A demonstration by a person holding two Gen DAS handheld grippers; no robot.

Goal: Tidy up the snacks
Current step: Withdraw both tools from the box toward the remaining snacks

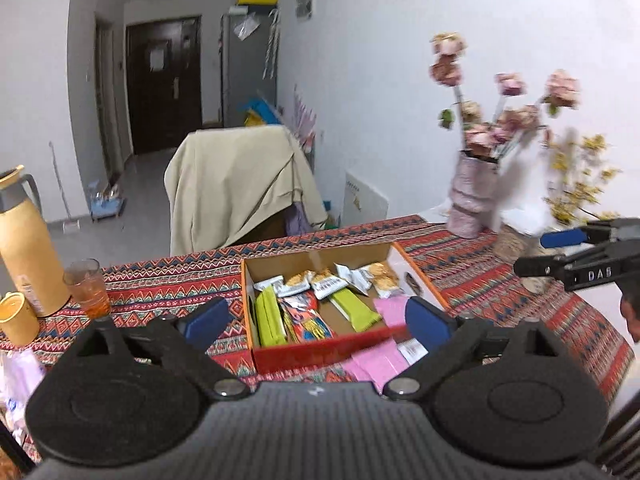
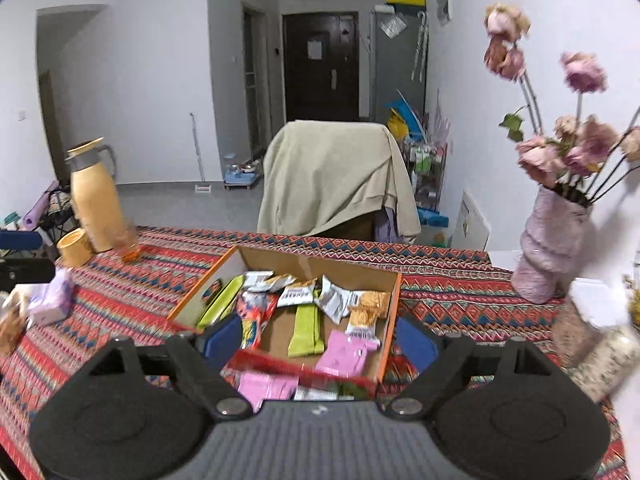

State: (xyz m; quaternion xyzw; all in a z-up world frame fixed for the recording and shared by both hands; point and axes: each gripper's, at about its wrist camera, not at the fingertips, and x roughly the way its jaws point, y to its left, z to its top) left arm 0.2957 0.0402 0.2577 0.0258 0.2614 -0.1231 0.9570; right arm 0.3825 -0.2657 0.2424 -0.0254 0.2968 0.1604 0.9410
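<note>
An open cardboard box (image 1: 316,254) with orange walls sits on the patterned tablecloth; it also shows in the right wrist view (image 2: 304,258). It holds green bars (image 1: 356,310), white cracker packets (image 1: 328,284), a colourful packet (image 1: 308,322) and a pink packet (image 2: 346,354). More pink packets (image 1: 378,360) lie on the cloth at the box's near side. My left gripper (image 1: 316,322) is open and empty, just in front of the box. My right gripper (image 2: 320,344) is open and empty, its fingers on either side of the box's near end. The right gripper also shows at the right edge of the left wrist view (image 1: 560,252).
A tan thermos (image 1: 24,248), yellow cup (image 1: 16,318) and glass (image 1: 86,288) stand at the left. A pink vase of dried flowers (image 2: 548,244) and other vases stand at the right. A chair draped in a beige garment (image 2: 336,180) is behind the table. White packets (image 2: 52,298) lie left.
</note>
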